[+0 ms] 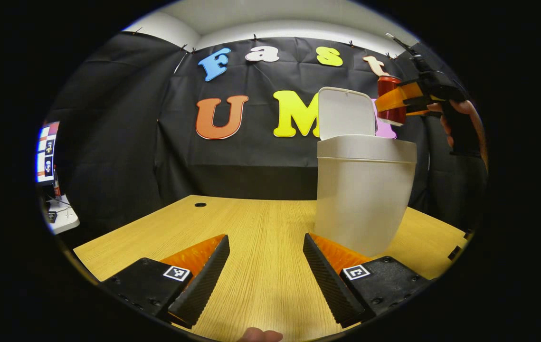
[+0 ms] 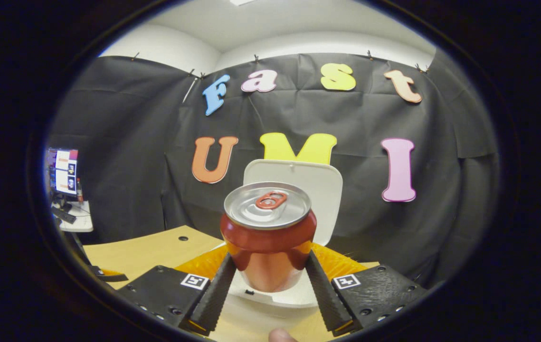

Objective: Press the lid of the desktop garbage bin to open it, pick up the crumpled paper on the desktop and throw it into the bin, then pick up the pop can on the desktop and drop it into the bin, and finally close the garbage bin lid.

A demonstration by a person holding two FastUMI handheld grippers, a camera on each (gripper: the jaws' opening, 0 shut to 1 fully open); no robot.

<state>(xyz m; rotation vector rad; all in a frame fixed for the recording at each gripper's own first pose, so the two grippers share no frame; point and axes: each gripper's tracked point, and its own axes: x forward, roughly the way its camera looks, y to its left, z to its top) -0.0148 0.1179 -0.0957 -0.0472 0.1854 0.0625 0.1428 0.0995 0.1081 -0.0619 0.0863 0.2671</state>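
My right gripper clamped the can above the bin, lid up at twelve o'clock; I judged release came next. My left gripper hung open, empty.

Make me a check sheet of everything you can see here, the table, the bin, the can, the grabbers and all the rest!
Surface: light wooden desktop, with a small round hole near its far edge.
Job's things: white plastic garbage bin stands on the desktop, its flat white lid raised upright. Red metal pop can is upright, lifted above the bin. Crumpled paper: nothing seen.
Clutter: nothing seen on the desktop.
Grippers: left gripper open, low over the desktop, holding nothing. Right gripper has both fingers pressed on the can.
Cables: nothing seen.
Surroundings: black cloth wall behind; a lit screen on a side table at the left.
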